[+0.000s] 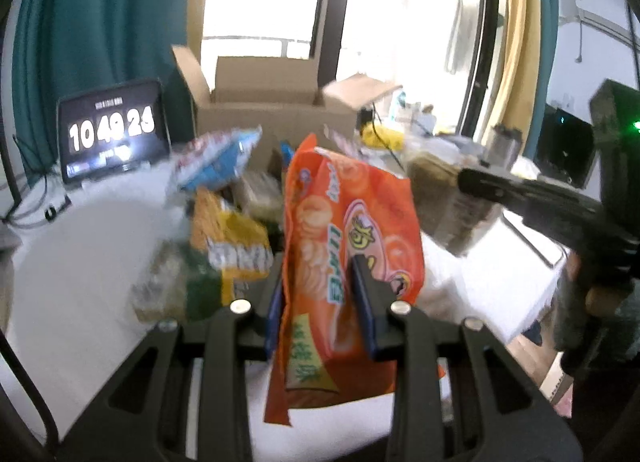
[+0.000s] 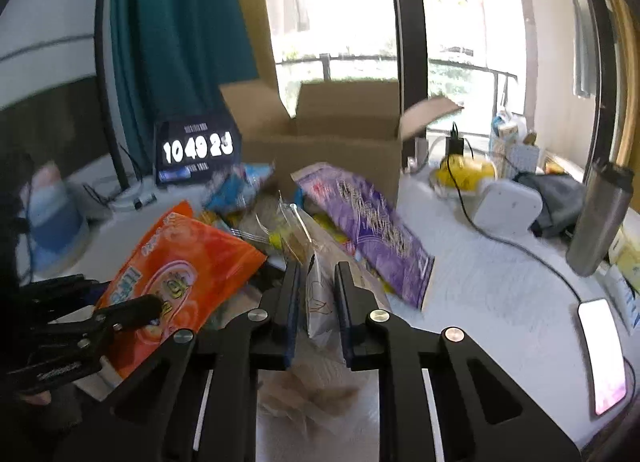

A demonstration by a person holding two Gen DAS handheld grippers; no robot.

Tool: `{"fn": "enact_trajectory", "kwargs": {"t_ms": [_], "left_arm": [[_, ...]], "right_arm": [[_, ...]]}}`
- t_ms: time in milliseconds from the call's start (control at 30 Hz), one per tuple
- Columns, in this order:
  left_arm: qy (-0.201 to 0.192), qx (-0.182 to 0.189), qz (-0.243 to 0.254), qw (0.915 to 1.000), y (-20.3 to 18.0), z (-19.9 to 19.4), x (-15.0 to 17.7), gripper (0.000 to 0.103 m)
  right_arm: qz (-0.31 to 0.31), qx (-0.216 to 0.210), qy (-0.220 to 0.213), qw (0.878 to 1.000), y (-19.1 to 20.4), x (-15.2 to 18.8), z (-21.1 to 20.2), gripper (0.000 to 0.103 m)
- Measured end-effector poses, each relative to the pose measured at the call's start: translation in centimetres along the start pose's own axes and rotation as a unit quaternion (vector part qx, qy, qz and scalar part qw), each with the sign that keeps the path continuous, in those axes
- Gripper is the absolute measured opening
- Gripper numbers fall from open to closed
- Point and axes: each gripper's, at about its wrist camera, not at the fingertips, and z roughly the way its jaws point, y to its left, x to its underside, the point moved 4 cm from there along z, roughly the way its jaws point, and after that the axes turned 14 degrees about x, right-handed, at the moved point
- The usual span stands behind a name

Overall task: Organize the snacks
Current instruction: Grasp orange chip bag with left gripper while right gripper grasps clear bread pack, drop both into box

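My left gripper (image 1: 320,266) is shut on an orange snack bag (image 1: 352,202), which hangs upright between the pads above the table. The right wrist view shows the same orange bag (image 2: 188,262) at the left. My right gripper (image 2: 319,268) is shut on a clear crinkly snack packet (image 2: 320,302), lifted off the pile. That packet (image 1: 448,198) also shows in the left wrist view at the right, blurred. Behind both lies a heap of snacks with a purple bag (image 2: 372,230), a blue bag (image 1: 216,162) and a yellow-orange pack (image 1: 232,238). An open cardboard box (image 2: 332,134) stands beyond the heap.
A tablet clock (image 1: 112,130) stands left of the box. To the right on the white tablecloth are a steel flask (image 2: 600,218), a lit phone (image 2: 602,354), a white device (image 2: 508,206) with a black cable, and a yellow object (image 2: 460,174).
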Motion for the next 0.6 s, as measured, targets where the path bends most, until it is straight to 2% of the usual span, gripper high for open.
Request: {"fn": "enact_trajectory", "kwargs": {"t_ms": [133,267,600], "left_arm": [[-0.023,-0.011,0.004,0.9997,0.9,-0.5,-3.0,0.032],[-0.038,-0.025,0.006,0.9989,2.6,-0.4,-6.1,0.032],[-0.058,-0.056,0.044,0.9957,6.8,1.9,-13.9,0.032]], "right_arm": [[-0.001,0.0,-0.029,1.0,-0.5,-3.0,-1.3,0.018],[-0.002,0.003,-0.042,0.999,-1.1,-5.4,-0.7,0.018],[-0.002,0.005,-0.06,0.998,-2.1,-12.0,4.8,0.018]]}}
